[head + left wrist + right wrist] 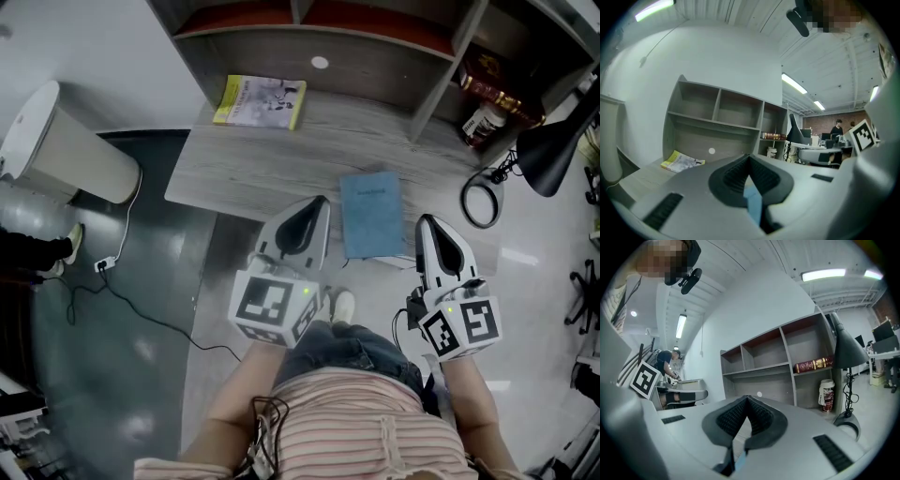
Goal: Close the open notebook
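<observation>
1. The notebook [371, 214] lies flat on the counter [272, 164] near its front edge. Its blue cover faces up and looks shut, so we judge the closing done.
2. It sits between our two tools. The left tongs [317, 204] hang just beside its left edge and the right tongs [427, 225] just off its right edge. Neither touches it (both are near the counter's front edge, close to our body).
3. The left tongs are pressed together on nothing. In the left gripper view a sliver of blue shows below the meeting pads [740, 174], which we take for the cover underneath.
4. The right tongs also look closed and empty, their pads [759, 416] meeting at the tip in the right gripper view.
5. We judge both are held roughly level and clear so that nothing nudges the cover.
6. Farther back, a yellow booklet [260, 101] rests by the shelf unit [375, 56]. A desk lamp [553, 155] stands at the right, well apart from the notebook.
</observation>
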The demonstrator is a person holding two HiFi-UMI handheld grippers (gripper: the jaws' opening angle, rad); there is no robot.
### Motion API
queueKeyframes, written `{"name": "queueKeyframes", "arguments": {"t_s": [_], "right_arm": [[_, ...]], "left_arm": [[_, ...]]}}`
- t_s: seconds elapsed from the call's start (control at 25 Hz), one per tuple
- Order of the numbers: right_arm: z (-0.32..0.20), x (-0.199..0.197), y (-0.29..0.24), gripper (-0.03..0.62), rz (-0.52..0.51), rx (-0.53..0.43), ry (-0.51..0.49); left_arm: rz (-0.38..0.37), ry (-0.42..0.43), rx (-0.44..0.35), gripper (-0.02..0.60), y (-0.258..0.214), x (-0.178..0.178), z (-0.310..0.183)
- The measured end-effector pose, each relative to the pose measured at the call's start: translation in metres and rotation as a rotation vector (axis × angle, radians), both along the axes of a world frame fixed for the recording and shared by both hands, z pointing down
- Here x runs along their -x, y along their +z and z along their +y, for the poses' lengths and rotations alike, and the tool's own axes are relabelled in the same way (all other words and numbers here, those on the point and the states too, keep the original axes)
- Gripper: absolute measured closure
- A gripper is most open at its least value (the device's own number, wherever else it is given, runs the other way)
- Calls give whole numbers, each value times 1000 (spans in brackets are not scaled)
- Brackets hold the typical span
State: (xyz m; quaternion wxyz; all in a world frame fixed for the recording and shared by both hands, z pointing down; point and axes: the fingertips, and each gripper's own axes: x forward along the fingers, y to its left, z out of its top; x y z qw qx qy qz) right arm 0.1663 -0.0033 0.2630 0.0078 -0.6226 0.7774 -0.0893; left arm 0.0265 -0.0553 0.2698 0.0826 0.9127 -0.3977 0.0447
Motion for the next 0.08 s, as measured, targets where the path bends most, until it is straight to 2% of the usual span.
{"name": "queueKeyframes", "arguments": {"t_s": [0.08], "right_arm": [[1, 3, -4, 588, -1, -7, -4]], "left_arm": [[7, -3, 0, 571, -4, 2, 1]]}}
